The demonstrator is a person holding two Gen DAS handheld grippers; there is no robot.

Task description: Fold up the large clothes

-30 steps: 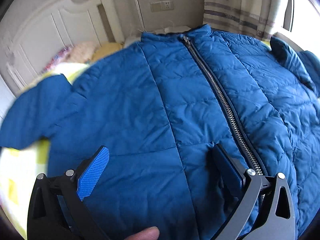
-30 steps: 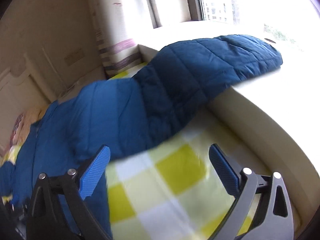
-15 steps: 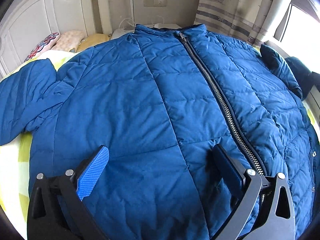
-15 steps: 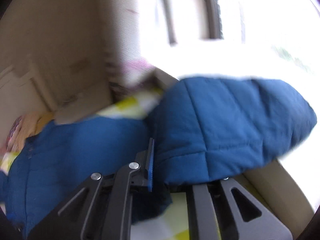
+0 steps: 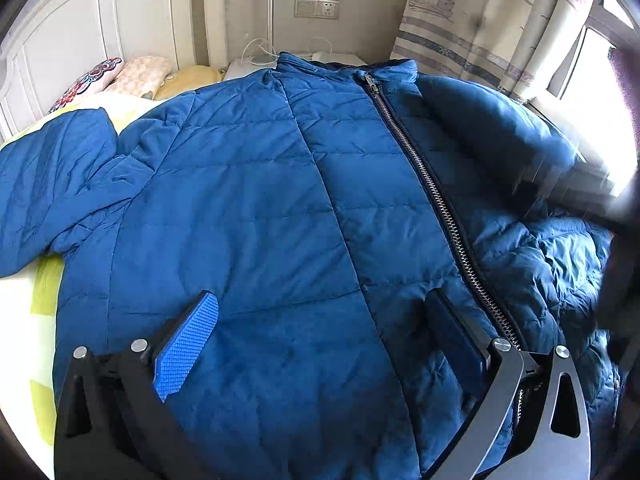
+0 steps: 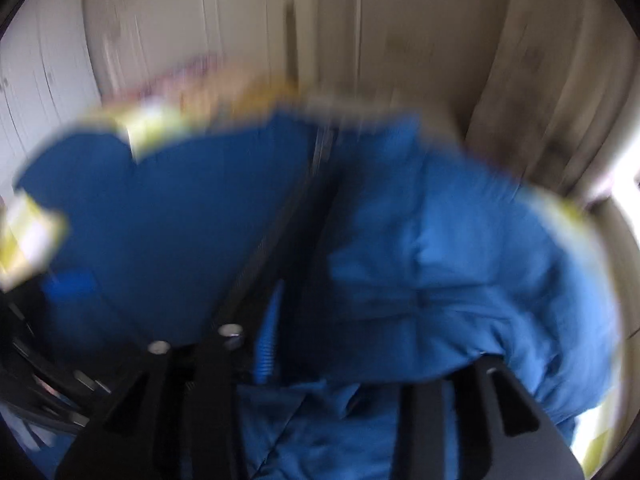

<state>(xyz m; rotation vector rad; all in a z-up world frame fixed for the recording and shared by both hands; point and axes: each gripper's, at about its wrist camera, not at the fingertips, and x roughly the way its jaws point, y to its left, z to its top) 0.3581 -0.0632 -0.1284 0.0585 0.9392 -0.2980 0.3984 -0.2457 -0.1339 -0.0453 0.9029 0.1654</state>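
Note:
A large blue quilted jacket (image 5: 256, 216) lies front up on the bed, its zipper (image 5: 432, 196) shut and running away from me. Its left sleeve (image 5: 48, 184) lies spread out to the left. My left gripper (image 5: 316, 344) is open and empty, low over the jacket's lower front. My right gripper (image 6: 320, 344) is shut on the jacket's right sleeve (image 6: 452, 280) and holds it folded over the jacket's right half. That sleeve shows as a blurred dark fold in the left wrist view (image 5: 500, 136). The right wrist view is blurred by motion.
The bed has a yellow and white checked cover (image 5: 36, 312). Pillows (image 5: 132, 80) lie against the white headboard (image 5: 100, 28) at the far left. A striped curtain (image 5: 480, 28) and a bright window (image 5: 600, 112) stand to the right. A wall socket (image 5: 316, 8) is behind.
My right gripper closed on the right sleeve at the window ledge and swung it left over the jacket's body. The left gripper stayed open above the lower front.

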